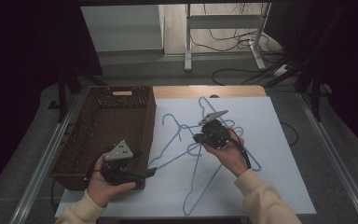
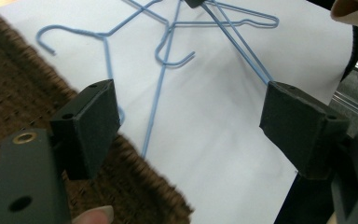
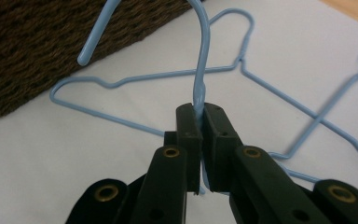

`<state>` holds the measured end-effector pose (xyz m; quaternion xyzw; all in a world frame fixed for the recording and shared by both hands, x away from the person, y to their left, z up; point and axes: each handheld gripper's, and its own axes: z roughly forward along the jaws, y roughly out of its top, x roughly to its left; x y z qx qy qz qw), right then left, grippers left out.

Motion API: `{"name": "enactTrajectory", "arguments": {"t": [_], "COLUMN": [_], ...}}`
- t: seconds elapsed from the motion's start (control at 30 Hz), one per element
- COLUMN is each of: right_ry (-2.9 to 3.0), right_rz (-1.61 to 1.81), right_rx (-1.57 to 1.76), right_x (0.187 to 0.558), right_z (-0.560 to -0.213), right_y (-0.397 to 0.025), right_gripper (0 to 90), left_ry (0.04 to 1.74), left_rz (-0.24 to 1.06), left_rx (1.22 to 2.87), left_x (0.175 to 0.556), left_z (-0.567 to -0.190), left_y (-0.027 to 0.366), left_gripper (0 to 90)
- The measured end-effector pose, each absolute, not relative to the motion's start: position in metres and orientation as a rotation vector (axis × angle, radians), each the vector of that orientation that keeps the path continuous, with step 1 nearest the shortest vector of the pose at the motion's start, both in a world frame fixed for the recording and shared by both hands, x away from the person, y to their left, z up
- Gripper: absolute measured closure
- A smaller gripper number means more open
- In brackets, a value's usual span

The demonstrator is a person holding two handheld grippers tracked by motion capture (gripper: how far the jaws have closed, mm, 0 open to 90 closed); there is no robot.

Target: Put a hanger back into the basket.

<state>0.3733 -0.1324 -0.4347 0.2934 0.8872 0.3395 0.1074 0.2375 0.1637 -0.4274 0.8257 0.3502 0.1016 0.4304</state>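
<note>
The right tongs (image 3: 200,114) pinch a blue hanger (image 3: 201,56) at its neck, hook toward the basket (image 3: 32,51). The left tongs (image 2: 186,126) gape, idle, beside the basket.

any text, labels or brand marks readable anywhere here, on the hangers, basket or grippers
None: no readable text anywhere.
The blue wire hangers, the brown woven basket, the white table cover, the left gripper and the right gripper all look unmarked.
</note>
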Motion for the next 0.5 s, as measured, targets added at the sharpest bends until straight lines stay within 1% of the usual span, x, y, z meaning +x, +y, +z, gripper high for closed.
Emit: {"name": "enactTrajectory", "arguments": {"t": [0.5], "right_ry": [2.551], "right_rz": [1.040], "right_rx": [0.941], "right_x": [0.373], "right_z": [-0.429], "right_y": [-0.134], "right_gripper": [86.3], "left_ry": [0.847], "left_rz": [0.204], "left_rx": [2.086], "left_x": [0.253], "left_z": [-0.429], "left_y": [0.129], "left_gripper": [19.4]}}
